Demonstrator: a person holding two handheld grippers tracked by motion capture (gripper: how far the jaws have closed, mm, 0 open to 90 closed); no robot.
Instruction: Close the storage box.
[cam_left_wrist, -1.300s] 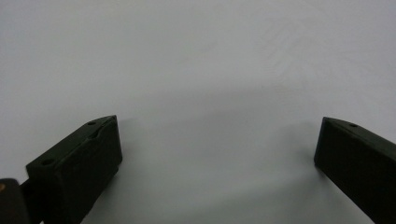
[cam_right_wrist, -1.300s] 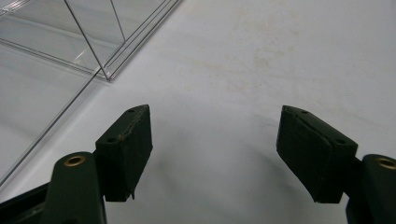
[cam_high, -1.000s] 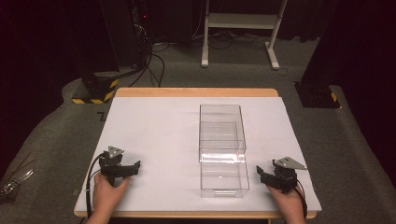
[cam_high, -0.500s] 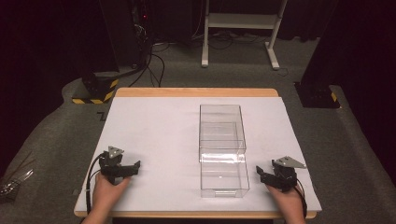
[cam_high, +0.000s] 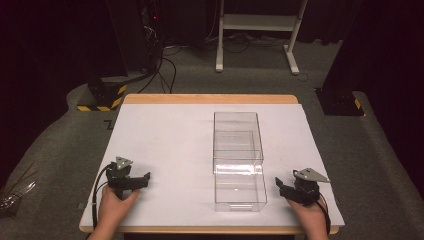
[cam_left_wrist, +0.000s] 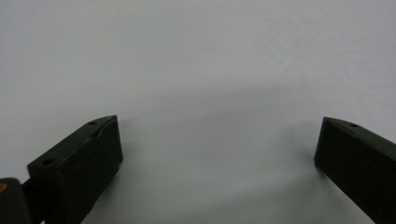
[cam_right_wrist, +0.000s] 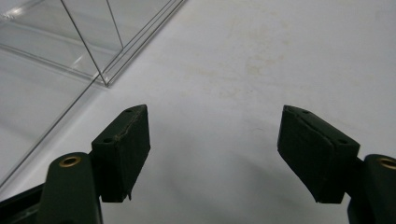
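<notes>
A clear plastic box (cam_high: 238, 162) stands right of centre on a white table (cam_high: 165, 140), with its drawer (cam_high: 240, 187) pulled out toward the person. The right gripper (cam_high: 286, 189) rests just beside the drawer, jaws wide apart and empty. The left gripper (cam_high: 142, 178) lies well apart at the near left, also spread wide, holding nothing.

White table cover (cam_high: 165, 145); pale wood table edge (cam_high: 210, 99); clear colourless box (cam_high: 238, 160); black grippers (cam_high: 131, 181); grey carpet (cam_high: 65, 150); yellow-black striped base (cam_high: 100, 96).
</notes>
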